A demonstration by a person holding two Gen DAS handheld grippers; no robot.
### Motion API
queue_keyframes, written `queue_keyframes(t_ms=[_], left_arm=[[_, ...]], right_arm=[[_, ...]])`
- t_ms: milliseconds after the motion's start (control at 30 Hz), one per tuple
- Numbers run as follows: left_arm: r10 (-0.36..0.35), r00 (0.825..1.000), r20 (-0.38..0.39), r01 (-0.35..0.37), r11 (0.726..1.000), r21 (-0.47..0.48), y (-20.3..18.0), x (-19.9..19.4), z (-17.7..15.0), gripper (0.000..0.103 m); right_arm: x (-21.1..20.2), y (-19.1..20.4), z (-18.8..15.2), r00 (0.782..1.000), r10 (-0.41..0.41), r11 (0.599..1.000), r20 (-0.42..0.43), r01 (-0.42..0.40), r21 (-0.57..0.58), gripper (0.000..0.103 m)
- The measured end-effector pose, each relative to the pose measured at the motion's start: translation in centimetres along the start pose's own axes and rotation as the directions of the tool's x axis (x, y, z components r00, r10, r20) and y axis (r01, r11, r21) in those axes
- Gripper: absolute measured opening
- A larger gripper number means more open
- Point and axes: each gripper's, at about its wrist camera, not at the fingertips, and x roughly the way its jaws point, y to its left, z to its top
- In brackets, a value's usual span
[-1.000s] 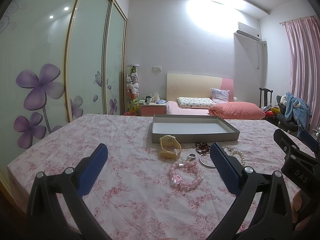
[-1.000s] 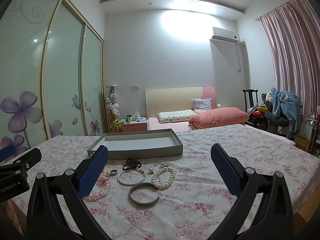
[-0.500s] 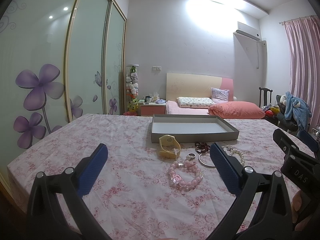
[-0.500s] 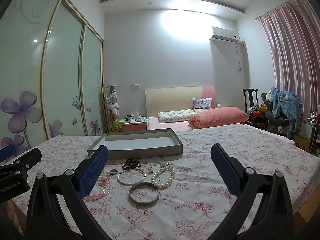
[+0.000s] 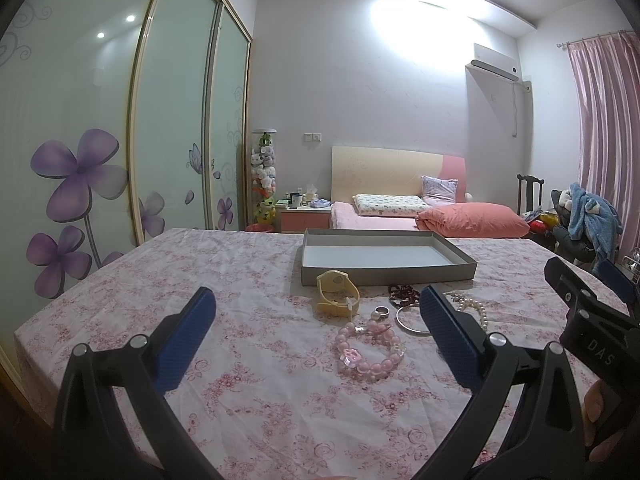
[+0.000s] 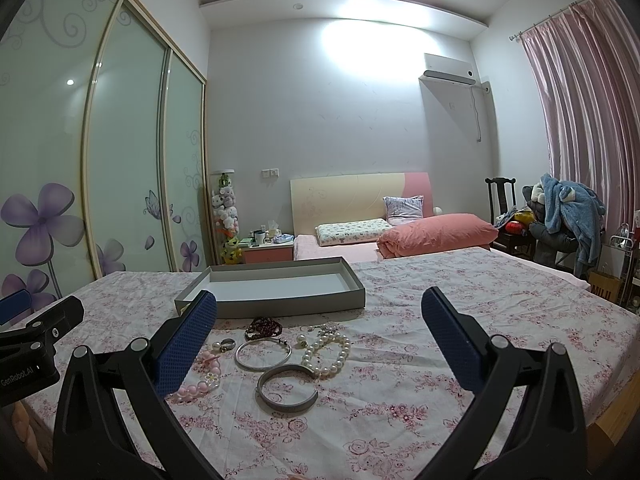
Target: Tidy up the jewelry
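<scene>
Now we hold our 2 grippers, left gripper and right gripper, wide open and empty, and the pink bead bracelet lies just ahead of the left one, with the gray tray behind it.

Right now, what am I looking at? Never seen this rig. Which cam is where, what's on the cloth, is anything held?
There is no robot arm: a person holds a two-finger claw in each hand, each with a fisheye camera looking along its blue-padded fingers. One picture comes from the left claw, the other from the right claw. Both are open and hold nothing.

On the pink floral cloth sit an empty shallow grey cardboard tray and, in front of it, loose jewelry: a yellow plastic watch, a pink bead bracelet, a white pearl bracelet, a thin silver bangle, a wide grey cuff bangle, dark red beads and a small ring.
</scene>
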Motion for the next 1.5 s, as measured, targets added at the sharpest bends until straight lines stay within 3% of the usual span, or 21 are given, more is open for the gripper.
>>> queue_keyframes(t_ms=[333, 433, 500, 667, 900, 1067, 1200, 1333, 1400, 1500], left_arm=[[-0.002, 1.0, -0.008, 0.002, 1.0, 0.003, -0.3, 0.3, -1.0, 0.099], [-0.011, 0.999, -0.031, 0.012, 1.0, 0.008, -0.5, 0.8, -0.7, 0.099], [-0.033, 0.996, -0.087, 0.034, 0.999, 0.016, -0.8, 2.3, -1.5, 0.099], [-0.103, 0.954, -0.283, 0.119, 0.992, 0.04, -1.2, 6.7, -2.6, 0.099], [-0.168, 0.889, -0.426, 0.189, 0.982, 0.008, -1.6, 11.8, -3.6, 0.097], [-0.149, 0.854, -0.498, 0.153, 0.988, -0.033, -0.9, 15.8, -3.8, 0.076], [-0.159, 0.812, -0.561, 0.144, 0.987, -0.071, -0.6, 18.0, -4.5, 0.059], [-0.146, 0.815, -0.561, 0.149, 0.988, -0.042, -1.1, 18.4, -4.6, 0.049], [-0.145, 0.814, -0.562, 0.151, 0.988, -0.036, -1.2, 18.6, -4.5, 0.032], [-0.152, 0.811, -0.565, 0.161, 0.986, -0.035, -1.3, 18.6, -4.6, 0.017]], right_arm=[[0.0, 0.0, -0.2, 1.0, 0.0, 1.0, -0.003, 0.0, 0.0, 0.101], [0.2, -0.2, -0.5, 1.0, -0.001, 1.0, -0.01, 0.001, 0.001, 0.101], [0.7, -0.4, -1.3, 1.0, -0.004, 1.0, -0.019, 0.004, 0.004, 0.101], [1.6, -0.9, -2.0, 0.998, -0.011, 1.0, -0.061, 0.013, 0.028, 0.101], [3.0, -1.5, -2.2, 0.994, -0.022, 0.998, -0.109, 0.028, 0.052, 0.101], [3.8, -1.5, -2.3, 0.991, -0.026, 0.998, -0.133, 0.034, 0.056, 0.101], [4.3, -1.8, -2.4, 0.988, -0.033, 0.997, -0.148, 0.043, 0.062, 0.101], [4.9, -1.9, -2.5, 0.985, -0.036, 0.997, -0.167, 0.048, 0.067, 0.101], [5.1, -1.8, -2.6, 0.983, -0.034, 0.997, -0.18, 0.047, 0.068, 0.101], [5.3, -1.7, -2.7, 0.981, -0.031, 0.997, -0.191, 0.045, 0.067, 0.101]])
